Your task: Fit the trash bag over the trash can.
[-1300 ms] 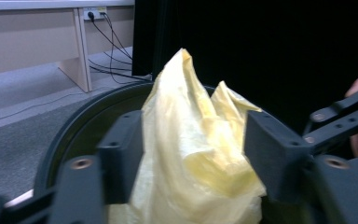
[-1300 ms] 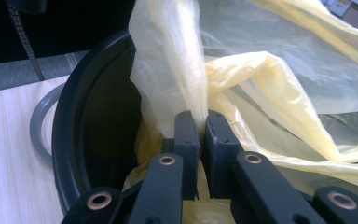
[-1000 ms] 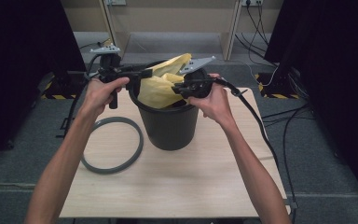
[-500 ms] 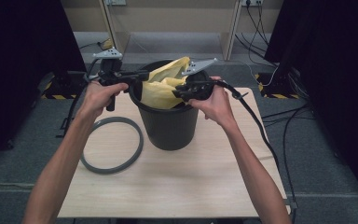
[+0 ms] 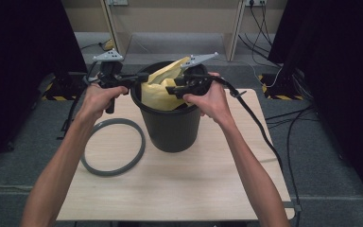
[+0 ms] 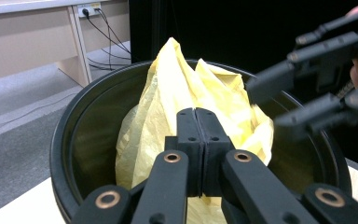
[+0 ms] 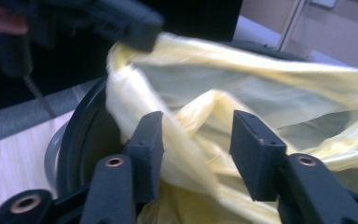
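- Grey floor and a pale wall with cables lie behind a wooden tabletop (image 5: 179, 189).
- On the tabletop stands a black bin (image 5: 172, 125), near the far edge.
- A yellow bag (image 5: 163, 87) sits inside the bin and sticks up above its rim.
- A grey ring (image 5: 113, 146) lies flat to the left of the bin, just beside it.
- The left tool (image 6: 197, 135) is at the bin's left rim. Its jaws are pressed together, with no gap. It looks like they pinch the bag's edge, but I cannot tell for sure.
- The right tool (image 7: 196, 140) is at the bin's right side. Its jaws have just been opening and stand spread now. A fold of the bag lies between them, but the jaws do not squeeze it.
- The step in hand looks like spreading the bag open inside the bin.
- The left side seems held, so the right side comes next.
- The right tool should close on the bag's free edge and pull it over the right rim.
- The bag is thin and slippery, so a slow, firm pinch is best.
- The ring may go over the rim later to hold the bag.
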Tool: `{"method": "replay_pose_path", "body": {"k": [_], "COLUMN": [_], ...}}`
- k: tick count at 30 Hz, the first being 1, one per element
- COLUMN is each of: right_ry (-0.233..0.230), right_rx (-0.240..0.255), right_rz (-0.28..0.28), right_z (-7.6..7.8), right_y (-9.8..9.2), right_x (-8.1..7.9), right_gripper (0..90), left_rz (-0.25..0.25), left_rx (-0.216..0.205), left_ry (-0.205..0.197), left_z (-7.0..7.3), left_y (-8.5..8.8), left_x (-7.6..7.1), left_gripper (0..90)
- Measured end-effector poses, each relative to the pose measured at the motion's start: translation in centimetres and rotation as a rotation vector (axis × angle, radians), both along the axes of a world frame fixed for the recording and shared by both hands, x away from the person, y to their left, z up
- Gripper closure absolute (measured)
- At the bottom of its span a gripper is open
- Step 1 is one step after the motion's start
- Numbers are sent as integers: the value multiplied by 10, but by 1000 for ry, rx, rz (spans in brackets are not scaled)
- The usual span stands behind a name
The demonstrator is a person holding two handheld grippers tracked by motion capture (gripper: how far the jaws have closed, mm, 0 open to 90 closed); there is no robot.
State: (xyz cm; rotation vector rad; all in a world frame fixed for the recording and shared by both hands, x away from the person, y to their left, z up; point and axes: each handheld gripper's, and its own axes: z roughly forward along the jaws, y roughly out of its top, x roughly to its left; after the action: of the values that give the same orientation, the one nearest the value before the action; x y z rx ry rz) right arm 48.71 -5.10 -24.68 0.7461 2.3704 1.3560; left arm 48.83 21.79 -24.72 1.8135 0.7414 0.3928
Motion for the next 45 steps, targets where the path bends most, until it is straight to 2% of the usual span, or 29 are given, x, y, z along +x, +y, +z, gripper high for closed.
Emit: {"method": "replay_pose_path", "body": {"k": [3, 4, 5, 7, 10, 11, 12, 13, 16, 17, 18, 20, 24, 25, 30, 33, 36, 38, 40, 42, 43, 44, 45], "right_ry": [10, 3, 3, 22, 56, 82, 82, 97, 108, 95, 70, 43, 9, 1, -17, -5, 21, 34, 46, 52, 64, 65, 45], "right_rx": [47, 51, 51, 35, -25, -36, -36, -41, -105, -132, -156, -148, -138, -137, -155, -151, -146, -124, -96, -97, -87, -54, -31], "right_rz": [-7, -30, -30, -52, -77, -74, -74, -68, -41, -42, -55, -80, -139, -168, -257, -315, -358, -364, -357, -346, -340, -341, -335], "right_z": [8, 13, 13, 15, 10, 5, 5, 3, -5, -7, -6, 2, 20, 25, 35, 33, 25, 18, 10, 5, 2, 4, 7], "right_y": [-2, -1, -1, 5, 19, 26, 26, 30, 36, 35, 33, 23, -2, -11, -40, -58, -75, -81, -86, -88, -88, -88, -88], "right_x": [3, 5, 5, 10, 19, 24, 24, 25, 28, 30, 31, 34, 38, 41, 50, 58, 68, 73, 77, 79, 79, 76, 72], "right_gripper": [513, 493, 493, 471, 446, 451, 451, 487, 724, 798, 865, 900, 900, 900, 900, 900, 900, 900, 900, 900, 833, 725, 670], "left_rz": [-8, -8, -9, -8, -4, -4, -6, -10, -12, -11, -8, 3, 43, 48, 77, 94, 125, 134, 153, 149, 146, 141, 127], "left_rx": [6, 7, 9, 14, 14, 14, 16, 21, 41, 46, 47, 44, 27, 24, 22, 40, 47, 53, 81, 71, 67, 66, 63], "left_ry": [-4, -6, -8, -10, -13, -14, -15, -16, -22, -24, -25, -27, -27, -26, -16, -14, -8, 2, 4, 18, 21, 22, 21], "left_z": [1, 1, 1, 0, 1, 1, 1, 1, 0, 0, 0, -1, -4, -5, -11, -14, -18, -22, -27, -32, -33, -34, -35], "left_y": [0, 0, 0, 0, 1, 1, 1, 1, 3, 5, 6, 13, 31, 34, 47, 54, 61, 64, 65, 66, 66, 66, 63], "left_x": [-2, -3, -3, -4, -4, -5, -6, -7, -9, -10, -11, -11, -11, -11, -10, -9, -4, -1, 2, 3, 3, 3, 0], "left_gripper": [890, 890, 890, 890, 890, 890, 890, 890, 895, 897, 898, 899, 900, 900, 900, 900, 900, 900, 900, 900, 900, 900, 900]}}
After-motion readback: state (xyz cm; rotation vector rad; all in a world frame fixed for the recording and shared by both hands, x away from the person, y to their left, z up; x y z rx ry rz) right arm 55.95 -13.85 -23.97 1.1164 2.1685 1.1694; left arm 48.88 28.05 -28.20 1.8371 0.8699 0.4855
